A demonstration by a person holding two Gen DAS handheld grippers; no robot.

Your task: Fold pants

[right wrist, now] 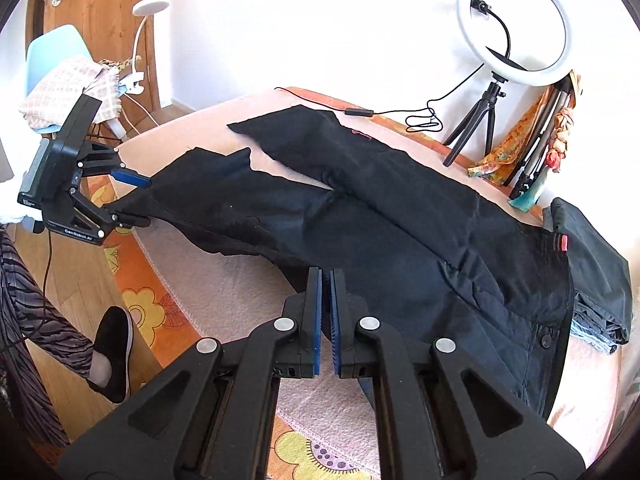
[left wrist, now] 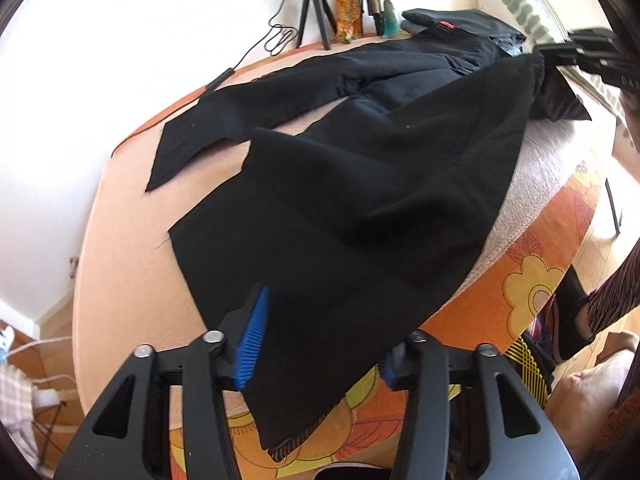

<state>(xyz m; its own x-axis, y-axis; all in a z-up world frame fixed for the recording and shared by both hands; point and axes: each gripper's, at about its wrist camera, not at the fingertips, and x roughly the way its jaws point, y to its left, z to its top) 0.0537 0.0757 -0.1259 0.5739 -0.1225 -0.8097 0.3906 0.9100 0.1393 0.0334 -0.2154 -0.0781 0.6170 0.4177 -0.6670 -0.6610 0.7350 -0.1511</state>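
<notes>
Pants (right wrist: 400, 216), black, lie spread across the peach-covered bed (left wrist: 128, 240), both legs stretched toward the left and the waistband at the right, next to a folded dark garment (right wrist: 600, 264). With our left gripper (right wrist: 134, 200) we have the near leg's hem between fingers that stand apart, and we cannot tell whether the pads press the cloth. Our right gripper (right wrist: 326, 320) has its fingers together at the near edge of the pants, apparently pinching a little cloth. A ring light (right wrist: 514, 24) stands on a tripod at the far side.
</notes>
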